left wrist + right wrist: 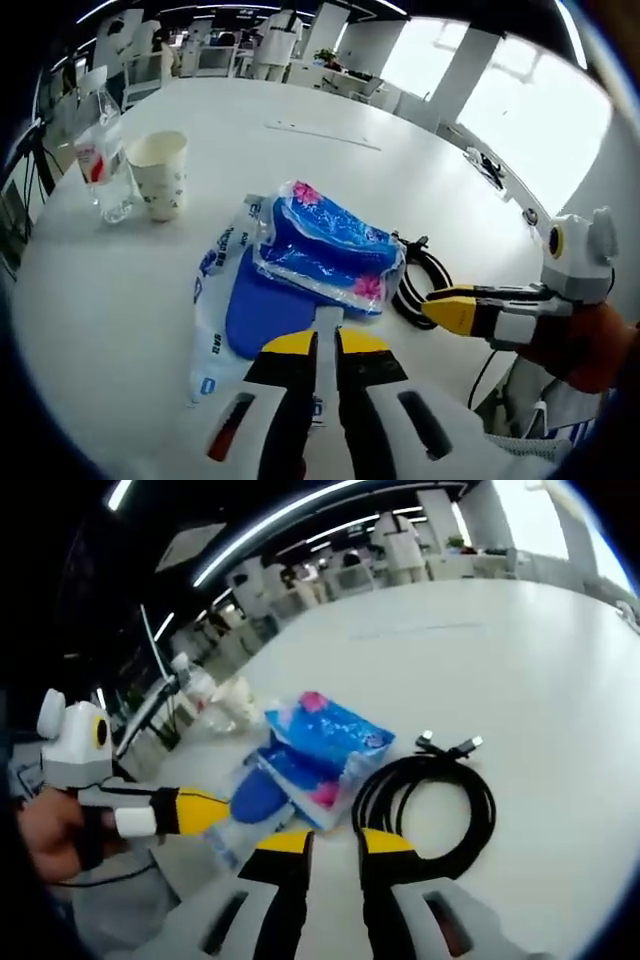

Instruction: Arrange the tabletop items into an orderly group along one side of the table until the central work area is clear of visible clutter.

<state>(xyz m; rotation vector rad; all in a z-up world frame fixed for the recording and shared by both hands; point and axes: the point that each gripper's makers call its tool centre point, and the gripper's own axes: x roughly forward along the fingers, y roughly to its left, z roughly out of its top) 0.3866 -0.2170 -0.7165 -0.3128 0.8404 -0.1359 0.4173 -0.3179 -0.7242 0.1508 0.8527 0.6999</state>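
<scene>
lying ahead of left hand-held gripper: tissue packs

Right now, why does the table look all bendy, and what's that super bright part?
In the left gripper view the fisheye lens curves the white table and the windows are blown out with glare; in the right gripper view the ceiling lights bend into streaks.

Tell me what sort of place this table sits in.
Probably an open-plan office: a large white round-edged table, rows of white desks and chairs behind, long ceiling light strips, and big bright windows.
</scene>
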